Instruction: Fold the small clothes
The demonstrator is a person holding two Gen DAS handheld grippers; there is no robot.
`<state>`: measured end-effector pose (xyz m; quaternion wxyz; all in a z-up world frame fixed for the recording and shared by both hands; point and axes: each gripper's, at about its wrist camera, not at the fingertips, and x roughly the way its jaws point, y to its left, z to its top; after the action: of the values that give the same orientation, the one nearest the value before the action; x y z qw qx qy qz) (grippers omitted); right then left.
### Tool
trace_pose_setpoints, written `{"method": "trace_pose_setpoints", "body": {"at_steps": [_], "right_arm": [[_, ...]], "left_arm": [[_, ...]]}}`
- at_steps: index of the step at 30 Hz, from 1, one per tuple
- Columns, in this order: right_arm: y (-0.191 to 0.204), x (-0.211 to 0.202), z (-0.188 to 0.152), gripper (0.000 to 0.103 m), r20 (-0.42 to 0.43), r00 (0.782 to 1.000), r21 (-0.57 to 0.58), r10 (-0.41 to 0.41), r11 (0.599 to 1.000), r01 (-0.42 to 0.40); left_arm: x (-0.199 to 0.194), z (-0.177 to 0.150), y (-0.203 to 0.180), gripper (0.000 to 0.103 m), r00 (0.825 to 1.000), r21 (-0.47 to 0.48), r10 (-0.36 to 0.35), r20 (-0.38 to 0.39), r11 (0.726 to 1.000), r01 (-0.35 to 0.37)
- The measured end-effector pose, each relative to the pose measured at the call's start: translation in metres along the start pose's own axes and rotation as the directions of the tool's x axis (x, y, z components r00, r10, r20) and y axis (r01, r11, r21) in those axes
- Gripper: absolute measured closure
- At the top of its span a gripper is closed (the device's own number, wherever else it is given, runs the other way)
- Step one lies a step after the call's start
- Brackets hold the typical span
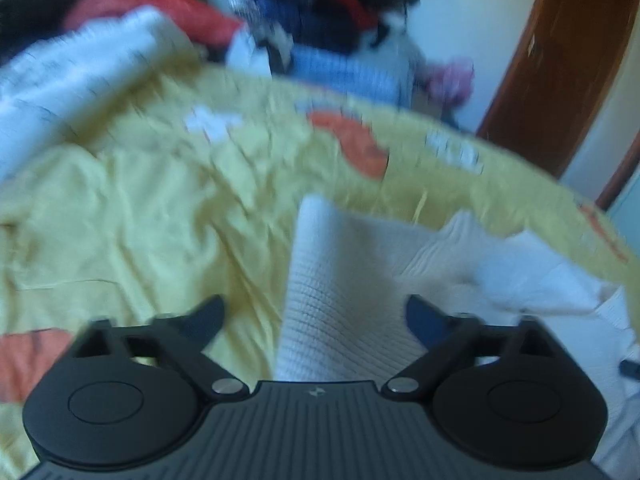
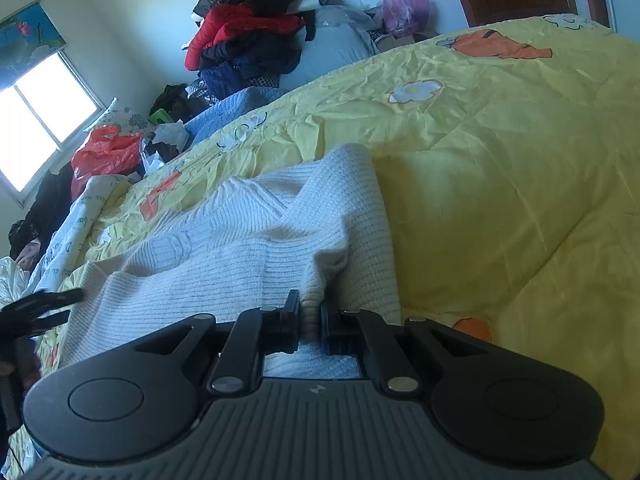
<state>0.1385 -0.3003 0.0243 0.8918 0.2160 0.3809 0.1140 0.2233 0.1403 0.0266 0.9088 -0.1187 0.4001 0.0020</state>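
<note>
White ribbed knit, a small sweater (image 2: 224,248), lies spread on the yellow quilt (image 2: 500,168) of the bed, its far part already turned over itself; we have the right gripper (image 2: 310,320) clenched on a bunched edge at the near side, the jaws pinching a thick roll of the knit. Our left gripper (image 1: 316,320) hangs released over a long strip of the same sweater (image 1: 340,280), nothing pressed between its jaws. To fold well, we judge the right should keep its pinch taut while the left takes the matching edge, so both lift evenly and the fold lands square; a one-sided pull would likely skew it. Hard to read: the left view is smeared with blur, so the strip could be a sleeve or a side panel, we cannot tell; the sweater's near hem is hidden under both gripper bodies; its left end is cut off.
</note>
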Motion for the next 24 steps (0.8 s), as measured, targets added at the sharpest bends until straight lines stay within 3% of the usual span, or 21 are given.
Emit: {"method": "trace_pose_setpoints", "body": {"at_steps": [1, 3, 4, 7, 8, 10, 13, 14, 15, 19, 20, 22, 23, 24], "right_arm": [[0.001, 0.0, 0.001, 0.092, -0.002, 1.0, -0.005, 0.004, 1.0, -0.004], [0.009, -0.001, 0.003, 0.092, -0.003, 1.0, -0.047, 0.001, 0.999, -0.001], [0.014, -0.006, 0.006, 0.092, 0.011, 1.0, -0.076, 0.0, 0.997, 0.001], [0.026, -0.029, 0.017, 0.094, 0.107, 0.991, -0.099, 0.074, 0.993, -0.064], [0.023, -0.025, 0.019, 0.094, 0.102, 0.993, -0.098, 0.06, 0.994, -0.05], [0.012, 0.0, 0.015, 0.094, 0.021, 1.0, -0.076, -0.024, 0.997, 0.025], [0.015, 0.008, 0.004, 0.094, 0.024, 0.999, -0.076, -0.033, 0.997, 0.034], [0.015, 0.008, 0.004, 0.094, 0.029, 0.999, -0.067, -0.034, 0.997, 0.036], [0.013, 0.007, 0.004, 0.085, 0.036, 0.999, -0.055, -0.031, 0.998, 0.033], [0.008, -0.008, 0.008, 0.076, 0.054, 0.998, -0.013, -0.013, 1.0, 0.014], [0.009, -0.016, 0.009, 0.068, 0.087, 0.996, -0.014, -0.02, 1.0, 0.022], [0.015, -0.031, 0.013, 0.063, 0.159, 0.986, -0.037, -0.042, 0.998, 0.048], [0.021, -0.036, 0.016, 0.063, 0.194, 0.98, -0.055, -0.048, 0.997, 0.06], [0.027, -0.034, 0.02, 0.063, 0.206, 0.978, -0.071, -0.041, 0.996, 0.056]], "left_arm": [[0.008, 0.001, 0.0, 0.054, 1.0, 0.003, 0.001, -0.019, 1.0, -0.001], [0.01, 0.008, -0.001, 0.088, 1.0, -0.012, -0.015, -0.008, 1.0, 0.015], [0.007, 0.013, -0.004, 0.088, 1.0, -0.009, -0.018, -0.002, 1.0, 0.018], [-0.009, 0.018, -0.013, 0.089, 0.992, 0.072, 0.023, 0.122, 0.997, -0.032], [-0.004, 0.016, -0.012, 0.09, 0.989, 0.095, 0.069, 0.132, 0.992, -0.082], [0.013, 0.006, -0.006, 0.09, 0.993, 0.083, 0.096, 0.073, 0.991, -0.102], [0.012, -0.002, -0.008, 0.09, 0.987, 0.079, 0.111, 0.119, 0.989, -0.121], [0.011, -0.002, -0.009, 0.089, 0.986, 0.084, 0.116, 0.121, 0.988, -0.127], [0.01, -0.002, -0.011, 0.085, 0.984, 0.101, 0.125, 0.125, 0.985, -0.138], [-0.014, -0.002, -0.021, 0.078, 0.969, 0.177, 0.162, 0.187, 0.965, -0.196], [-0.024, -0.001, -0.024, 0.077, 0.963, 0.19, 0.165, 0.214, 0.96, -0.207], [-0.049, -0.006, -0.032, 0.069, 0.938, 0.201, 0.159, 0.309, 0.953, -0.228], [-0.059, -0.009, -0.036, 0.055, 0.929, 0.203, 0.131, 0.346, 0.956, -0.211], [-0.065, -0.012, -0.04, 0.032, 0.926, 0.205, 0.098, 0.366, 0.962, -0.182]]}}
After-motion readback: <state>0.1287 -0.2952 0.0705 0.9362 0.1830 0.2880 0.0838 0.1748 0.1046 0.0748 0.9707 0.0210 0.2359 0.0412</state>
